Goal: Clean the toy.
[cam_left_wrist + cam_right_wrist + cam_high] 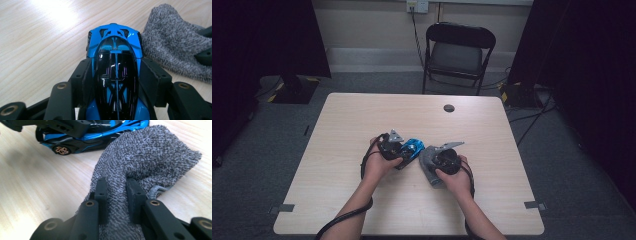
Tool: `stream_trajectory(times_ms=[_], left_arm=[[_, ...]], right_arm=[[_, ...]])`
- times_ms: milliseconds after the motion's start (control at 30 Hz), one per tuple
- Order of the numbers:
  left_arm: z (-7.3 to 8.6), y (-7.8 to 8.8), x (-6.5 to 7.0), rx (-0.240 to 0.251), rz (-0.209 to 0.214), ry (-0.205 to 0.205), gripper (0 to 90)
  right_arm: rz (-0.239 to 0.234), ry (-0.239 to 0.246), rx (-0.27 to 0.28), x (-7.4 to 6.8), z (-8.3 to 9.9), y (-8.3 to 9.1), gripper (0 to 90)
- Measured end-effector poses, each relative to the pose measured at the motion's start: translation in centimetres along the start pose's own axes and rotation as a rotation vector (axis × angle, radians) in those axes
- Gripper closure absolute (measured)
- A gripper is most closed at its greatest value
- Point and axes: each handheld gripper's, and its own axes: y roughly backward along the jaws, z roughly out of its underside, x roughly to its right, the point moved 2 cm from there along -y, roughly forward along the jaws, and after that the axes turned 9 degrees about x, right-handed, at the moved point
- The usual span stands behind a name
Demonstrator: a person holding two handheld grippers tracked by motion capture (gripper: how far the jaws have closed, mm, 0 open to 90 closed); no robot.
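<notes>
Here we are mid-desk, a little nearer the person's edge than the far one, with both tools busy. The left gripper (116,82) has its jaws clamped on the flanks of the blue toy car (115,62), nose pointing away along the jaws, wheels down on the desk (362,115). The right gripper (117,195) is pinched together on a fold of the grey knitted cloth (147,152), and that cloth bunches up just beside the car — the right gripper view suggests its far edge brushes the car's side, though I can't be sure of contact.

This looks like a wipe-down of the car with the cloth. To do it well, I'd judge the left grip should stay firm and low so the car doesn't roll or pivot on its wheels when the cloth pushes against it. The right tool has only a narrow pinch of fabric — sweep gently, dragging the loose bulk across the bodywork rather than poking with the jaw tips, or the glossy roof could be scuffed. Short strokes, nose to tail, cloth kept clear of the left jaws.
</notes>
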Motion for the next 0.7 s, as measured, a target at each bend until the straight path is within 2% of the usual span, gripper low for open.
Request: stream_trajectory(times_ms=[333, 700], left_arm=[[0.0, 0.0, 0.0, -0.001, 0.001, -0.001, 44.9], [-0.1, 0.0, 0.0, -0.008, -0.001, 0.000, 45.0]], right_arm=[[-0.044, 0.022, -0.005, -1.6, -0.1, -0.4, 73.8], [-0.064, 0.025, -0.008, -2.1, 0.0, -0.5, 73.7]])
